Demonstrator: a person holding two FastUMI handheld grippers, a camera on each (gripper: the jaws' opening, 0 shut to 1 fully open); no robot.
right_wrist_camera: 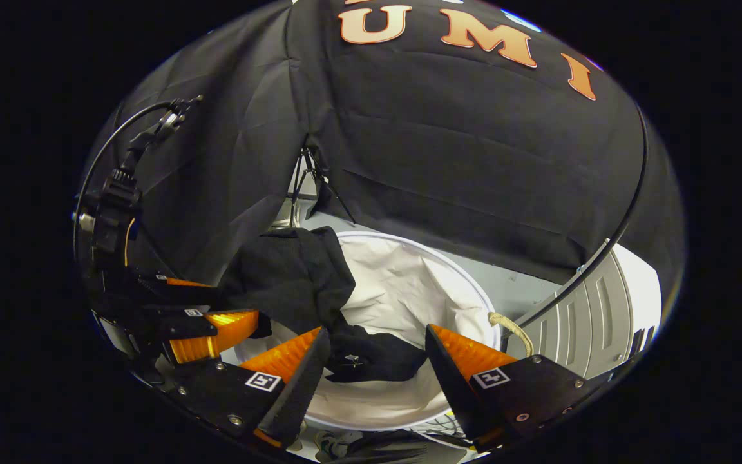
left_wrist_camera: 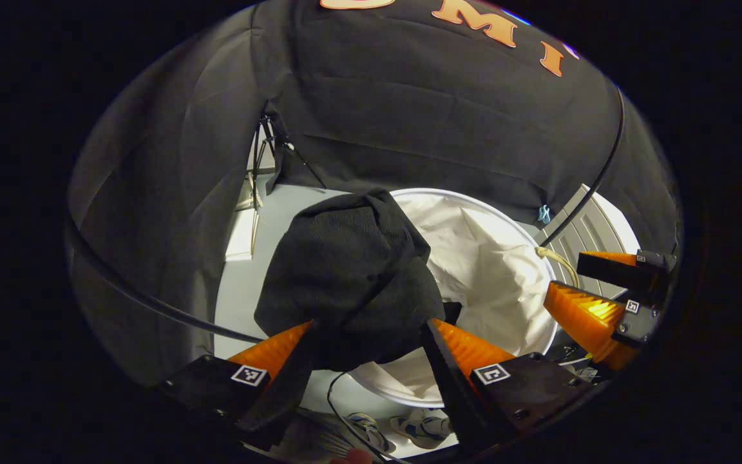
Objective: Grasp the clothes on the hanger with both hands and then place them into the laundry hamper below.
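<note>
No readable text, label or number can be made out (square coded markers aside, themselves unreadable).

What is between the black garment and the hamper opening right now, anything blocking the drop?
Nothing visible blocks it. The black garment hangs over the near rim of the white hamper, part of it draped inside in the right gripper view. The left gripper appears to hold the cloth; the right gripper is open above the liner.

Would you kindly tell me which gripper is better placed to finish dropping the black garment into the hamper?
Left. The left gripper has the black garment bunched between its fingers over the hamper; the right gripper is open.
</note>
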